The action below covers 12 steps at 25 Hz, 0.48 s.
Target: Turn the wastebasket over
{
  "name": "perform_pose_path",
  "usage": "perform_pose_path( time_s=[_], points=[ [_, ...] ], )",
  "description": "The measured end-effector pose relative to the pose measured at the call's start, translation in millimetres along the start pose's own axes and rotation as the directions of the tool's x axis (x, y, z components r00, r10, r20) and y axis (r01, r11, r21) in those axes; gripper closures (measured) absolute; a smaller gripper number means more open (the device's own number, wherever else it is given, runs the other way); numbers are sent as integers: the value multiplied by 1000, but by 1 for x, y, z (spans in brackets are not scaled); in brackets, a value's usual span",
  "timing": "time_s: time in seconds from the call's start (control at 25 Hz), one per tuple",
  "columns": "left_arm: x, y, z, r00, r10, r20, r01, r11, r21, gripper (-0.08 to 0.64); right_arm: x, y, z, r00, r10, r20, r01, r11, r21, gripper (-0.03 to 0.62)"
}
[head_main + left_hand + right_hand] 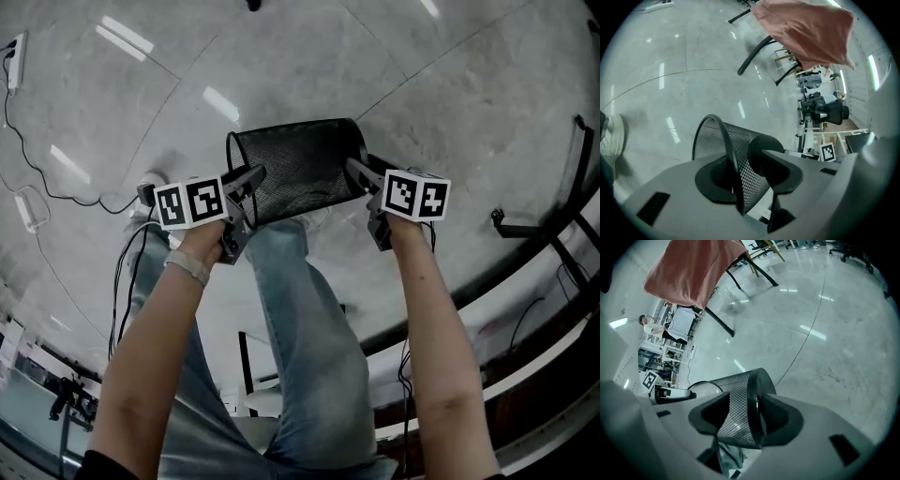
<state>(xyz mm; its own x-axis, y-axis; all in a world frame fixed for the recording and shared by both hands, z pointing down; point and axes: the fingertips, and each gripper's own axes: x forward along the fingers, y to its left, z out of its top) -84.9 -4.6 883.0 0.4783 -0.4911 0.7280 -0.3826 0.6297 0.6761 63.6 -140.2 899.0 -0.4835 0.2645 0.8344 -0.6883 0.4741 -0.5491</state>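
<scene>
Wastebasket point(298, 171), black mesh, sideways, rim left

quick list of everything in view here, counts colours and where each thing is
black wire-mesh wastebasket: one, black, on its side between both grippers
glossy floor: one, pale grey, beneath everything
draped cloth: one, salmon pink, over the chair
black-legged chair: one, black, far back
power strip: one, white, floor at far left
cable: one, black, floor at left
shoe: one, white, floor
jeans: one pair, blue, below the wastebasket
forearms: two, bare
left gripper: one, grey, closed on the rim
right gripper: one, grey, closed on the base end
</scene>
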Motion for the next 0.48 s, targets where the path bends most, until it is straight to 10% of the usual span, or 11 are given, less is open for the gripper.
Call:
perform_pose_path(
  time_s=[0.28,0.48],
  points=[
    [-14,-56,12,991,-132,18,132,991,7,503,-16,-18,14,998,-44,37,45,999,-14,388],
    [-3,-121,11,996,-83,-30,88,947,309,526,-44,-28,24,989,-60,138,50,996,76,390]
  ],
)
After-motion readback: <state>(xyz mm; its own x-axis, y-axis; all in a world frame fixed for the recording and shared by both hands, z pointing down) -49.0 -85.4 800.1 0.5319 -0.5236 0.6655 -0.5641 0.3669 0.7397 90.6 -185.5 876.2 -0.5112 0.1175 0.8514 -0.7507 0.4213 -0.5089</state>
